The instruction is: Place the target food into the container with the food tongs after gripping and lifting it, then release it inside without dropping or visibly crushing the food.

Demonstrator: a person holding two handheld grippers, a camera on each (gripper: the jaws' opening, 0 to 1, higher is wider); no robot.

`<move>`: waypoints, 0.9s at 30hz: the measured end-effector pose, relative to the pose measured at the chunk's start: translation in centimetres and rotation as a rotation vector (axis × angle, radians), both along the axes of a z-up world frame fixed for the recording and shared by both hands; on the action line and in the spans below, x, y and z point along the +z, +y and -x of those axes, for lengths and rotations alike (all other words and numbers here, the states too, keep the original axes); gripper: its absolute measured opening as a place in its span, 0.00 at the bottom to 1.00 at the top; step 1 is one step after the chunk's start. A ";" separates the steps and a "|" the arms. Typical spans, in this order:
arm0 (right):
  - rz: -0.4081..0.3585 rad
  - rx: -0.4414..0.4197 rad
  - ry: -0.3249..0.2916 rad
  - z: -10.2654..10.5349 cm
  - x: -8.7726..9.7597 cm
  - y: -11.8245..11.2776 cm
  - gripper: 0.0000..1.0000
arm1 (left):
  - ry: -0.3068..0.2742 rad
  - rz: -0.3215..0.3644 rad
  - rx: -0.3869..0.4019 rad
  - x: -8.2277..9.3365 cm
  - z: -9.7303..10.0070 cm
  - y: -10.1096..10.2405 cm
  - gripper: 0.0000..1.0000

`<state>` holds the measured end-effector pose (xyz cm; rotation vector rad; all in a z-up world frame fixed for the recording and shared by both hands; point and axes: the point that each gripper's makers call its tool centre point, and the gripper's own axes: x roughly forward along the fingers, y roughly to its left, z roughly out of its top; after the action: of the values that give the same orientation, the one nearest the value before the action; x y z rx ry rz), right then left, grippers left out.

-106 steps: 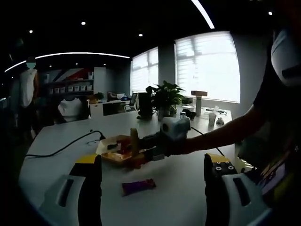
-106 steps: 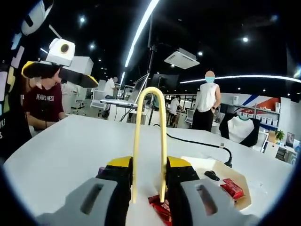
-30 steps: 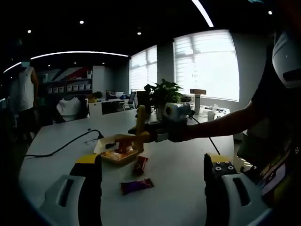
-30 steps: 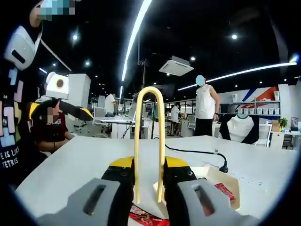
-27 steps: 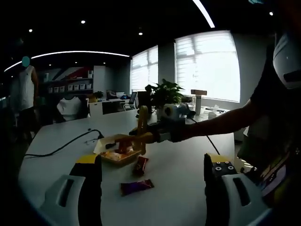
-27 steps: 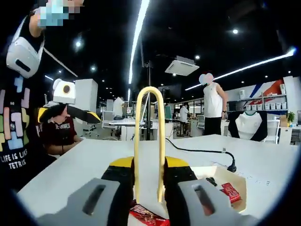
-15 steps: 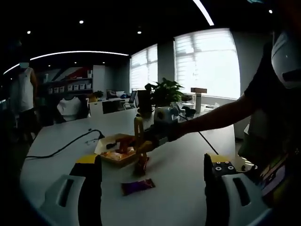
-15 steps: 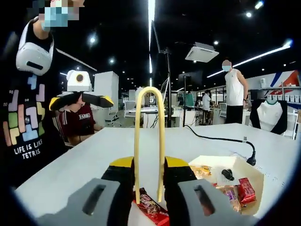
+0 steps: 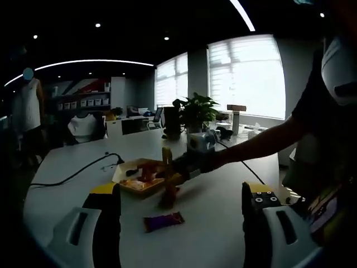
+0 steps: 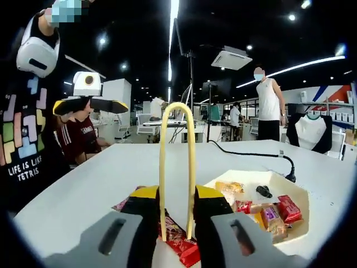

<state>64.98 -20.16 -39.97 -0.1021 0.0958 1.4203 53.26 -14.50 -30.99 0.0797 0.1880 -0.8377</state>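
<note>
Now my right gripper (image 10: 175, 223) clenches the yellow tongs (image 10: 176, 162) over the red snack (image 10: 179, 241) lying on the desk (image 10: 106, 178) just beside the container (image 10: 298, 204); my left gripper (image 9: 181, 223) hangs released; next, I judge, a gentle pinch and lift.

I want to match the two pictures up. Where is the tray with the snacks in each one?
Left gripper view: the tray sits on the white table, a little left of the middle, just behind the yellow tongs.
Right gripper view: the tray is at the lower right, beside the tongs.
Shared landmark: the black cable running across the table behind the tray.
</note>
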 end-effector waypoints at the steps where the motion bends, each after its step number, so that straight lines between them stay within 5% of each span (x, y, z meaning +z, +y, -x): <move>1: -0.007 -0.033 0.013 -0.2 0.0 -0.1 0.18 | 0.000 -0.002 -0.002 0.0 0.0 0.0 0.95; 13: -0.028 -0.358 0.001 -0.3 0.1 -0.8 0.19 | 0.007 -0.003 -0.008 -0.5 0.3 -0.1 0.95; 21: -0.059 -0.625 0.058 -0.1 0.0 -1.0 0.19 | -0.004 0.009 -0.018 0.2 0.8 -0.4 0.95; 27: -0.056 -0.631 0.018 0.7 0.0 -0.5 0.20 | -0.012 0.014 -0.005 0.4 0.9 0.1 0.95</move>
<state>64.33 -20.65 -39.95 -0.0084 0.0923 0.7930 52.35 -14.37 -30.58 0.0719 0.1710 -0.8432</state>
